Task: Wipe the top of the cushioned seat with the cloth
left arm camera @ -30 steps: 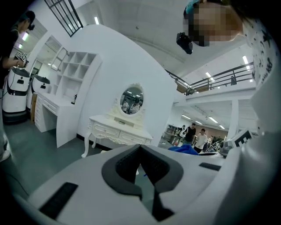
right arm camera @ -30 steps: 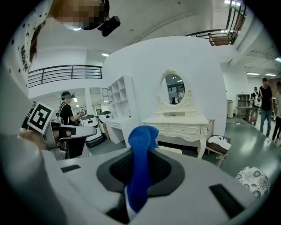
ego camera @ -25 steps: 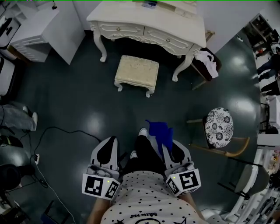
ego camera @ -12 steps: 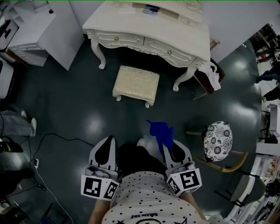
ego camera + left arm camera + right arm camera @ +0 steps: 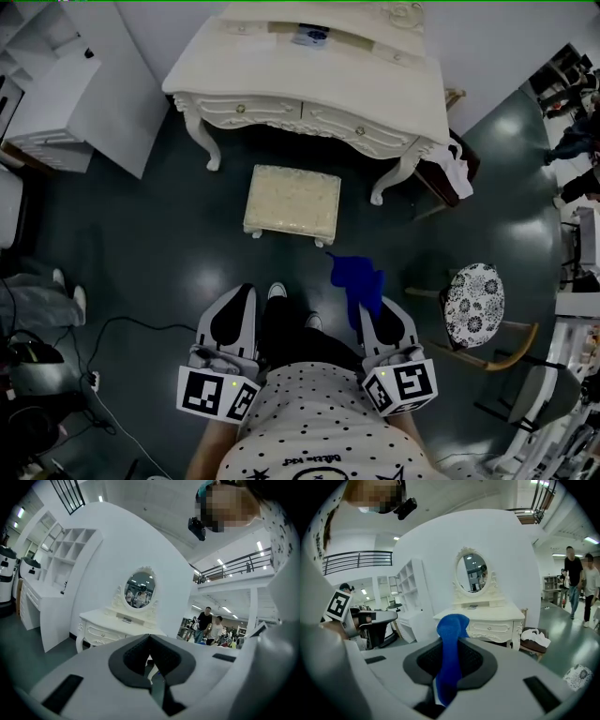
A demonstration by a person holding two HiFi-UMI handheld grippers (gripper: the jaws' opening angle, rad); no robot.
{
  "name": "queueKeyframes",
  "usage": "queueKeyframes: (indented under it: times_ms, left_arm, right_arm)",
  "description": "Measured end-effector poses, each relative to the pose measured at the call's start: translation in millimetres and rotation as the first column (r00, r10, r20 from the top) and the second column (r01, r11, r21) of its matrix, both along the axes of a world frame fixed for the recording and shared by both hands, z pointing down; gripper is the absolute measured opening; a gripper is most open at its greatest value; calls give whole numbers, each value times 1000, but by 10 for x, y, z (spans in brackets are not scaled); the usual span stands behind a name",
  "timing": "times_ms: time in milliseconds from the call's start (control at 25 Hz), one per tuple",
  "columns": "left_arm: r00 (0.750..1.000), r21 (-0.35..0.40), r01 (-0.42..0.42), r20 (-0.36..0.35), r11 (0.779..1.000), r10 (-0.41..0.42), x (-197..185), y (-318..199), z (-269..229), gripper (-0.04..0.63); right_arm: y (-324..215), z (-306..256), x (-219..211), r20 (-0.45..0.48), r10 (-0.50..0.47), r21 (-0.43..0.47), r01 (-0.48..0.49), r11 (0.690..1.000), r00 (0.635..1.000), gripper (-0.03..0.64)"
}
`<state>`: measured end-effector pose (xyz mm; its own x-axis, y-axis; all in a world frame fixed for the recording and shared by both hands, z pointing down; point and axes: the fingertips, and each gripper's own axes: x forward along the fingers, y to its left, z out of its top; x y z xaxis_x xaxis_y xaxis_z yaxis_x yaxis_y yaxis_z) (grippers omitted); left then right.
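The blue cloth [image 5: 356,281], seemingly soft and light, flopped from the right gripper [image 5: 375,317], which pinched one end, well short of the cushioned seat [image 5: 292,199]; the left gripper [image 5: 234,317] was closed and empty.

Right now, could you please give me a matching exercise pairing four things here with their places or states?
1 cloth
2 cushioned seat
3 patterned chair
4 left tool

A on the floor before the dressing table
B shut, empty
C clamped in the right tool
D off to the person's right

Pairs: 1-C, 2-A, 3-D, 4-B
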<state>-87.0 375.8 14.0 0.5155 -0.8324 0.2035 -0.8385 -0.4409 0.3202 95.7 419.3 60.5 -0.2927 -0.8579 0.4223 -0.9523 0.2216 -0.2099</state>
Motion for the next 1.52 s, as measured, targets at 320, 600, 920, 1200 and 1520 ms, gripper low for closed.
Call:
queueKeyframes:
  times_ms: [320, 600, 920, 1200, 1520]
  left_arm:
    - [997, 20, -60, 39, 998, 59, -430, -625, -135, 11]
    - [997, -29, -48, 60, 998, 49, -707, -901, 46, 11]
    - [997, -62, -39, 68, 997, 44, -606, -1564, 250, 11]
    - [992, -27, -36, 121, 999, 39, -409, -2573, 354, 9]
    - [982, -74, -86, 162, 994, 97, -18, -3332, 1010, 9]
  right_arm:
    - [-483, -112, -296, 11, 101, 17, -101, 995, 995, 64]
    - [-698, -19, -400, -3, 130, -15, -130, 991, 992, 64]
    - [-1267, 245, -245, -7, 142, -81, -142, 987, 990, 64]
    - [-2151, 484, 102, -42, 133, -95, -137, 986, 990, 64]
    - [-3042, 1666, 605, -120, 155, -183, -175, 967, 981, 64]
